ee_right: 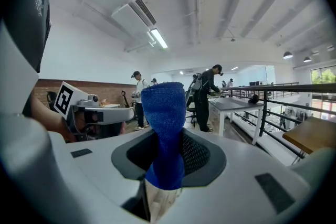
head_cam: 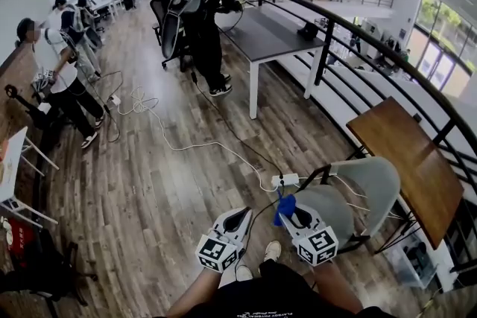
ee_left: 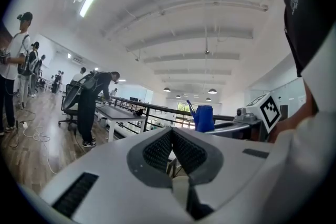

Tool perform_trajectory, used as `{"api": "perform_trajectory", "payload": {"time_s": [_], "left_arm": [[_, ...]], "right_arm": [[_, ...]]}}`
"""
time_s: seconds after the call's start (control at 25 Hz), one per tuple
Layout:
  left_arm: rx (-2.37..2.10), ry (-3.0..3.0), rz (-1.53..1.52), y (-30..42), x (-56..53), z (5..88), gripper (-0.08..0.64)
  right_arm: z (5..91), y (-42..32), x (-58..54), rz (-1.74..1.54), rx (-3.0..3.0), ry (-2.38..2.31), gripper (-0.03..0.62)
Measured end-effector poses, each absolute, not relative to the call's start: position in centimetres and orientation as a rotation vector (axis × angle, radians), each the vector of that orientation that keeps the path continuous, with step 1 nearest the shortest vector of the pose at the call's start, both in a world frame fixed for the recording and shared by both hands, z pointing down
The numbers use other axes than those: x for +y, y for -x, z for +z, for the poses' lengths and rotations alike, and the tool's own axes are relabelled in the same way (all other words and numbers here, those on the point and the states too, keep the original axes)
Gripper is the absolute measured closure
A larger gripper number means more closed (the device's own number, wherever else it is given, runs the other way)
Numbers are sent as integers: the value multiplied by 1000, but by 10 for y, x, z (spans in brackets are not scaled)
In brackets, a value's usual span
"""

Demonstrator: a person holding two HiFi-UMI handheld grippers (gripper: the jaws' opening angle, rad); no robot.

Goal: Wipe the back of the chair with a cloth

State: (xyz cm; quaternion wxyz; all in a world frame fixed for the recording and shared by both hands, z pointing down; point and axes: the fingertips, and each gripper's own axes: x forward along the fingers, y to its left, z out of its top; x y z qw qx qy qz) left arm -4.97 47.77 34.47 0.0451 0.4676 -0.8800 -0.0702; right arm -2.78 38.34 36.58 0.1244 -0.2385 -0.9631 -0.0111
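A grey chair (head_cam: pixel 370 188) stands at the lower right, beside the railing. My right gripper (head_cam: pixel 293 214) is shut on a blue cloth (head_cam: pixel 284 208) and hovers at the left edge of the chair's seat. In the right gripper view the cloth (ee_right: pixel 165 131) stands up between the jaws of that gripper (ee_right: pixel 169 150). My left gripper (head_cam: pixel 240 215) is held to the left of the right one, shut with nothing in it. In the left gripper view its pads (ee_left: pixel 171 145) meet, and the cloth (ee_left: pixel 203 118) shows beyond them.
A wooden table (head_cam: pixel 414 163) stands right of the chair along a black railing (head_cam: pixel 350 30). A power strip (head_cam: pixel 285 180) and white cables (head_cam: pixel 186 145) lie on the wood floor ahead. Several people (head_cam: pixel 212 11) work at a grey desk (head_cam: pixel 262 33) farther off.
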Motion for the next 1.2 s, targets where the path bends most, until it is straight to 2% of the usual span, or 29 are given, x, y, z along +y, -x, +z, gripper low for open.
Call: {"api": "perform_trajectory", "payload": {"time_s": [0.68, 1.2], "left_arm": [[-2485, -1603, -74, 153, 313, 364, 555], [-2276, -1769, -91, 177, 191, 370, 555]], "right_arm": [[390, 120, 236, 165, -2845, 509, 476], [418, 119, 129, 482, -2877, 290, 476]]}}
